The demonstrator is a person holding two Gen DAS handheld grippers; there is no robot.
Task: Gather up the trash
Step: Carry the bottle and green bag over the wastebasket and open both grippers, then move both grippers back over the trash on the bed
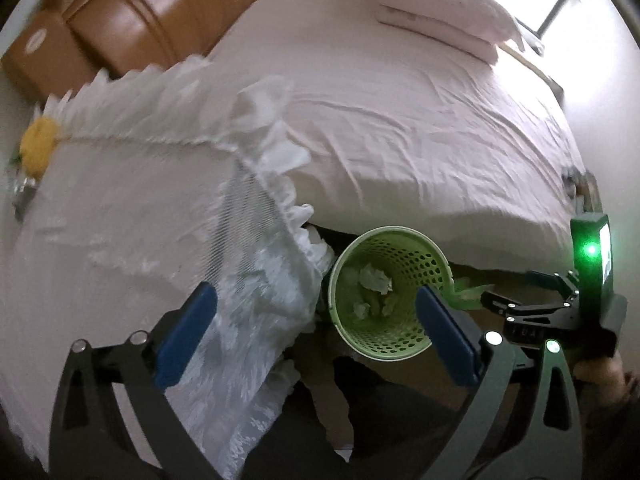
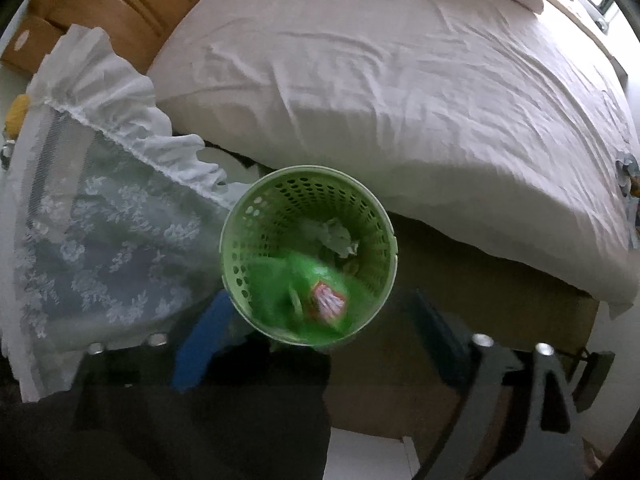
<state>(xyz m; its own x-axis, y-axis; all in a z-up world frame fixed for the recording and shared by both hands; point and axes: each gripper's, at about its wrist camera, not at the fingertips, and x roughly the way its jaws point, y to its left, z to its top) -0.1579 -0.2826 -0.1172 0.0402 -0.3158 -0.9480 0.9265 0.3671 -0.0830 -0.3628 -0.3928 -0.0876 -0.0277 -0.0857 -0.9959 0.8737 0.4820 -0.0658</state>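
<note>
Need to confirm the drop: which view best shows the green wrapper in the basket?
The right wrist view: the green wrapper shows blurred inside the green basket. The left wrist view shows only crumpled paper there; its own gripper hides the near side.

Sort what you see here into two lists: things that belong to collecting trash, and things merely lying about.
Belongs to the job:
- green basket
- crumpled paper inside it
- green wrapper over its mouth
- left gripper, right gripper

Lying about:
- bed
- pillow
- lace cloth
- yellow flower
</note>
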